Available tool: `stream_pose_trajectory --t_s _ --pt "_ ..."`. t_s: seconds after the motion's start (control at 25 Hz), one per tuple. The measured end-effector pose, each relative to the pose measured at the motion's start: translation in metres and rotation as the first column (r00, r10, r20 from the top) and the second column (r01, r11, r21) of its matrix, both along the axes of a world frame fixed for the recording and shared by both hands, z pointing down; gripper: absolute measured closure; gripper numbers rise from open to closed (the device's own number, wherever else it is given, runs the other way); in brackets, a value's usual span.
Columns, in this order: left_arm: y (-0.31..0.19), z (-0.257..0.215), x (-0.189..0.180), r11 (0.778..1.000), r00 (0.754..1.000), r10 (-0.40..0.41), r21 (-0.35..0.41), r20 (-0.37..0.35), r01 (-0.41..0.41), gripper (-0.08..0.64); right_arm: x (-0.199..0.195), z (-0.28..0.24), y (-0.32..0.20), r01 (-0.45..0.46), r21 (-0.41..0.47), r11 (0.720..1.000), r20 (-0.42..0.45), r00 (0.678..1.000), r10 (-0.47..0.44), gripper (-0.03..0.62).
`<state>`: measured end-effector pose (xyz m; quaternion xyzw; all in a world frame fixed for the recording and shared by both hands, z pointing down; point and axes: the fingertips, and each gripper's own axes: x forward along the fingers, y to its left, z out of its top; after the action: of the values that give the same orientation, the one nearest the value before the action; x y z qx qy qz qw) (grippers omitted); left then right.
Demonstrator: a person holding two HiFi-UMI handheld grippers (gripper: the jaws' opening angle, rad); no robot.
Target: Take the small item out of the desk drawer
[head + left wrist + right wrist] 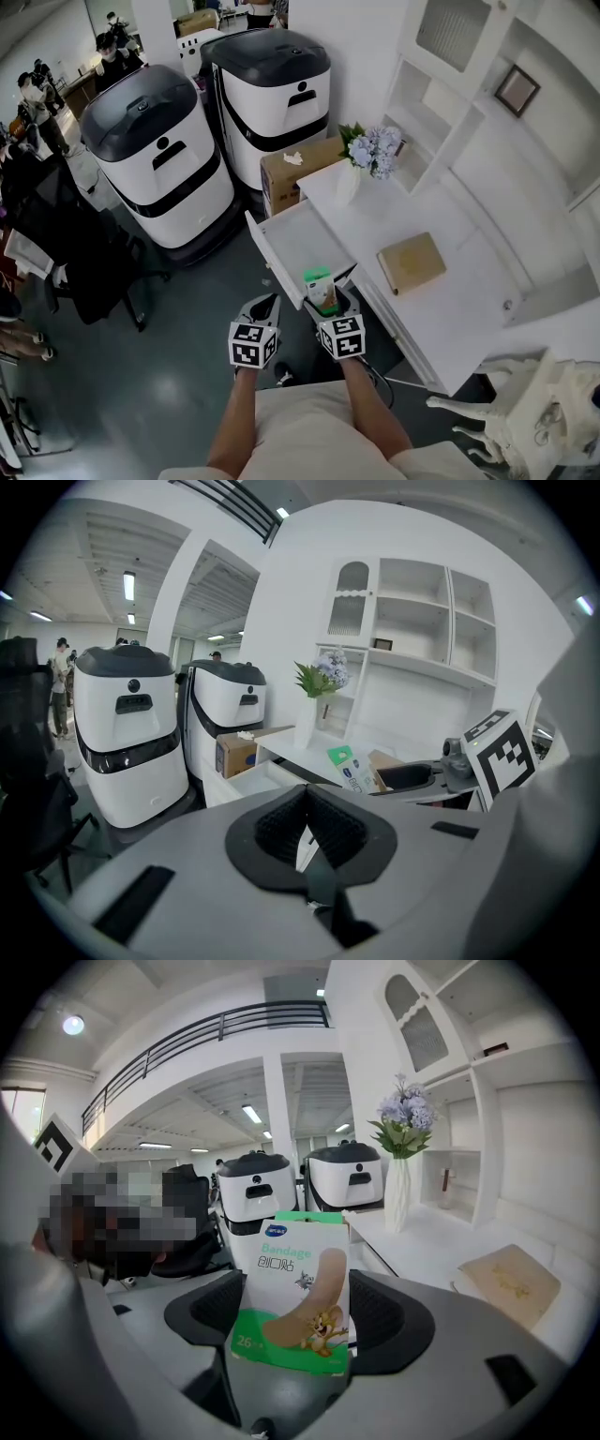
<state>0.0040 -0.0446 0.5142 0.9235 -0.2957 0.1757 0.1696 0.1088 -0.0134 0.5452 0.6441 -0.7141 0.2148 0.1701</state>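
My right gripper (330,298) is shut on a small green-and-white bandage box (298,1283), held upright between the jaws just above the near end of the open white desk drawer (295,242). The same box (321,287) shows in the head view and, further off, the box (352,766) shows in the left gripper view. My left gripper (262,312) hangs beside the drawer's near left corner, over the floor; its jaws are shut (307,832) with nothing between them.
The white desk (450,309) carries a tan flat pad (411,262) and a vase of pale blue flowers (369,155). A cardboard box (295,173) and two white-and-black machines (159,155) stand beyond the drawer. A dark chair (84,262) is at left, a white ornate chair (525,408) at right.
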Motion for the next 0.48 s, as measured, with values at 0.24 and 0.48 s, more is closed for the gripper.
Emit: stream_pose_trajectory --t_s 0.24,0.48 --pt "0.0017 -0.0034 0.0079 0.999 0.999 0.038 0.007 -0.002 -0.038 0.543 0.0006 -0.0031 -0.0018 -0.018 0.012 1.000 -0.003 1.000 0.018 0.221" --pt "0.0025 -0.0043 0.0093 0.999 0.999 0.050 0.004 -0.015 -0.050 0.543 0.0024 -0.0075 -0.0031 -0.028 0.029 0.999 0.004 1.000 0.027 0.221"
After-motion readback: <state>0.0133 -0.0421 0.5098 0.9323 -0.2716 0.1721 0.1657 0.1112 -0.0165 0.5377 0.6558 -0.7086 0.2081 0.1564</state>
